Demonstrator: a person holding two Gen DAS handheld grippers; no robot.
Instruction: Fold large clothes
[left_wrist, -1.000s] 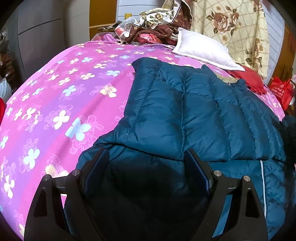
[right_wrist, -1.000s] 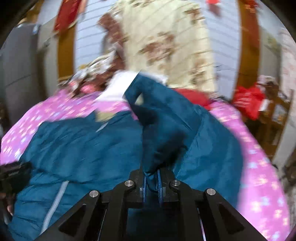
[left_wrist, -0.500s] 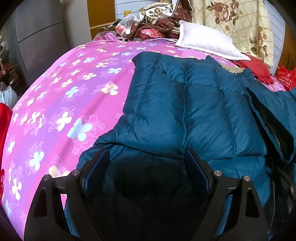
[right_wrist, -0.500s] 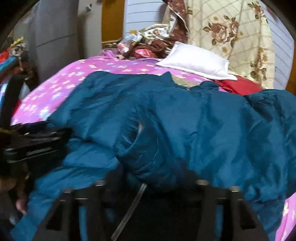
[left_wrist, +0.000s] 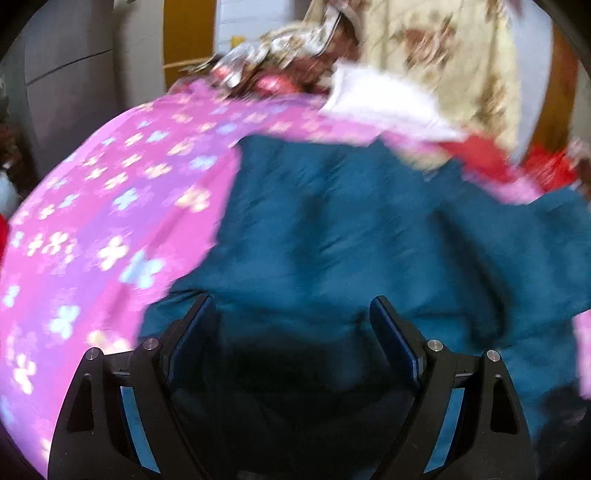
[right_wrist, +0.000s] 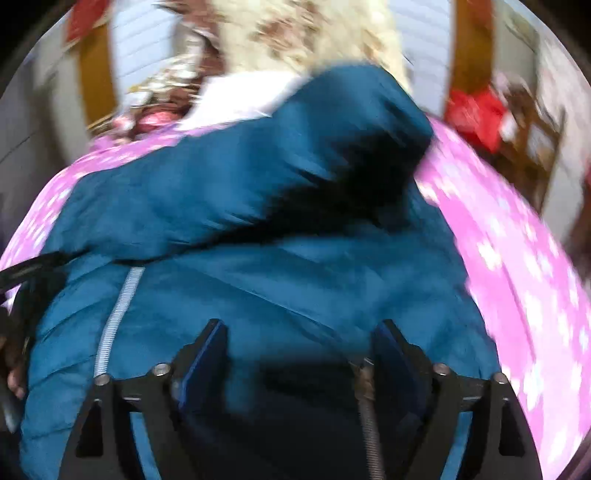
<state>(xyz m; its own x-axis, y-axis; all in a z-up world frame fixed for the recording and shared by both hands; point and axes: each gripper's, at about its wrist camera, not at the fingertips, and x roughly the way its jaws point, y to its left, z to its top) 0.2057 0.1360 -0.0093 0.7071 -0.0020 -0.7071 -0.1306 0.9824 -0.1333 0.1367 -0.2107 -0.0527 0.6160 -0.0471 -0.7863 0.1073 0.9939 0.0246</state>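
Closest to us in the left wrist view, the left gripper has its jaws wide apart, with nothing pinched between them. It hangs just over the near edge of the big blue puffy jacket. In the right wrist view, the right gripper also has its jaws wide apart and empty, right above the front of the jacket, near the pale zipper. Both pictures are blurry, so small details are hard to make out. The jacket lies spread on the bed, on a pink sheet with flowers. One part of the jacket, maybe a sleeve or a side, is flopped over the middle and makes a dark fold. It looks like the sides are being laid in first so the jacket gets narrow before it is folded in half. The jaws are likely open so they can reach for the next bit of cloth. The jacket is thick and slippery, so a fold may puff back open. Farther away, a white pillow sits at the head of the bed, and behind it is a cream cloth with roses.
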